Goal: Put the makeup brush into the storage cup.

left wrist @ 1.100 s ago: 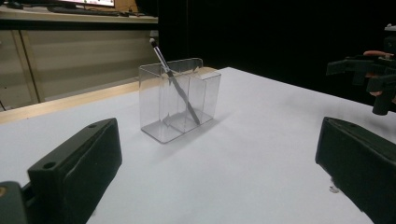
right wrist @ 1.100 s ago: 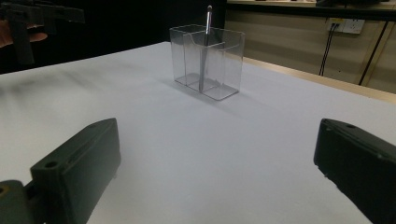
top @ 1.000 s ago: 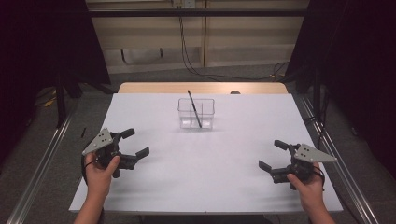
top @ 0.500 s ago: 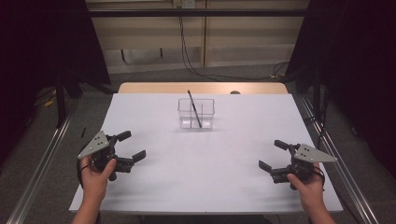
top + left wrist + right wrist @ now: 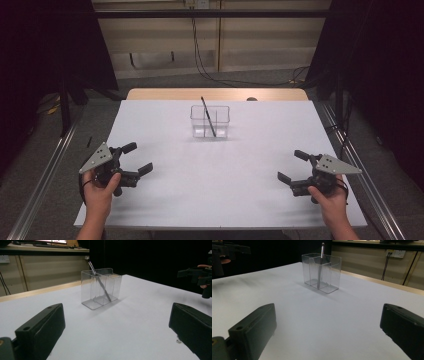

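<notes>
A clear plastic holder (image 5: 210, 121) with compartments stands at the far middle of the white table (image 5: 220, 165). A dark pen (image 5: 208, 116) leans inside it, its top poking above the rim. The holder (image 5: 100, 287) and pen (image 5: 100, 281) show ahead in the left gripper view, and the holder (image 5: 322, 272) with the pen (image 5: 321, 262) ahead in the right gripper view. My left gripper (image 5: 137, 159) is open near the front left, held by a hand. My right gripper (image 5: 291, 165) is open near the front right. Both hold nothing.
The white table ends in a wooden strip (image 5: 215, 94) at the far side. Metal rails (image 5: 42, 180) run along both sides. Cables (image 5: 200, 50) hang against the back wall. Dark curtains stand left and right.
My left gripper has drawn back toward the front left edge of the table. The right gripper, holder and pen have stayed put.
</notes>
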`<state>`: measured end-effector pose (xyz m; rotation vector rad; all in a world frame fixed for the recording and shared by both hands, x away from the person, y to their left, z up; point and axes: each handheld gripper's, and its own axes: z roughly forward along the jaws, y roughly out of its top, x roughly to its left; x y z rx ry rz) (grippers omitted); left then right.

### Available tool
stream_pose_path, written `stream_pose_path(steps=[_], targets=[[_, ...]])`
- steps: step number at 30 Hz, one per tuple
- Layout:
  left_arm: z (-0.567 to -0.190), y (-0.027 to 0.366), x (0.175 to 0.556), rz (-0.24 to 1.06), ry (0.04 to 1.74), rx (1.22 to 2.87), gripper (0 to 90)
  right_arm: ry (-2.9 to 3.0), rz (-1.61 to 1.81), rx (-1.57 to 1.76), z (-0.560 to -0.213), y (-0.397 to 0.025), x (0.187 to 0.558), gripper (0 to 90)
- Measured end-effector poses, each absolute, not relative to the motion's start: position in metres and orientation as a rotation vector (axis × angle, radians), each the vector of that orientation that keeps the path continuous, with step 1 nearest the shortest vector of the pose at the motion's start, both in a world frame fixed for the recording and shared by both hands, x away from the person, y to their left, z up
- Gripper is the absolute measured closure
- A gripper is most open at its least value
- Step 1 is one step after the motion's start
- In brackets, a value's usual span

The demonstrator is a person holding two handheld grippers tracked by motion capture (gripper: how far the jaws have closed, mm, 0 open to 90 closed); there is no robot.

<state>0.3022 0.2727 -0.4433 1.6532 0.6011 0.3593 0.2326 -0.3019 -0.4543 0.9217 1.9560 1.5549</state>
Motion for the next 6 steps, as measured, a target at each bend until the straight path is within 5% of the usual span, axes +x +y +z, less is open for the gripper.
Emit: stream_pose_path(steps=[6], targets=[[-0.4440,0.2722,0.3017,0.363,0.600,1.655,0.4,1.961,1.552,0.919,-0.4548,-0.3011,0.2335,0.0]])
